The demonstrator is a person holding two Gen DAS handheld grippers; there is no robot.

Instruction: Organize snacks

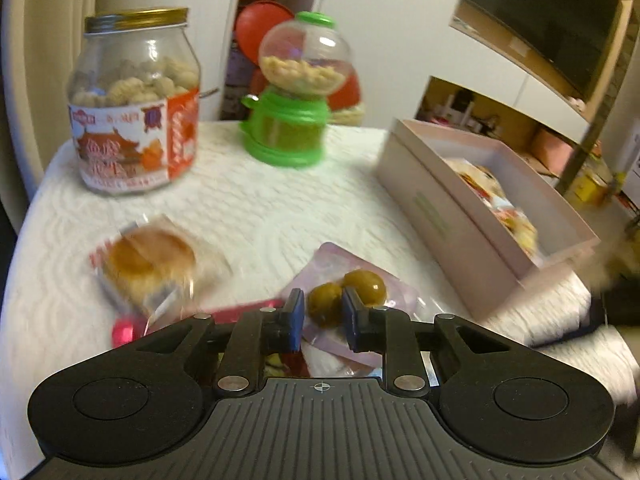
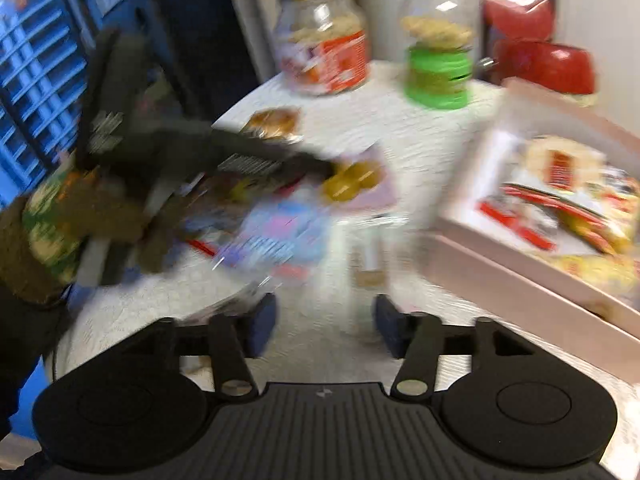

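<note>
Nearest the left lens, the left hand-held gripper [image 1: 323, 316] has its blue pads drawn close, with a narrow gap between them. Through that gap shows a pink packet [image 1: 352, 300] holding two olive-green fruits; whether the pads actually pinch the packet I cannot tell from here. Beside it, to the left, lies a wrapped bun [image 1: 150, 266], and a red wrapper [image 1: 244, 308] pokes out just behind the left pad.

Over on the other side, the right hand-held gripper [image 2: 325, 320] stands spread with nothing between its pads, only white counter [image 2: 420, 148] beneath. Ahead of it lies a blurred heap of colourful packets [image 2: 276, 232], and a gloved hand [image 2: 80, 216] grips the other tool, which reaches to the pink packet.

At the back of the counter stand a jar [image 1: 134, 100] with a gold lid and a green dispenser [image 1: 294, 92] with a clear dome, well apart from the packets. A pale pink box [image 1: 448, 216] sits at the right, open, with several snack packs [image 2: 560, 196] already lying inside.
</note>
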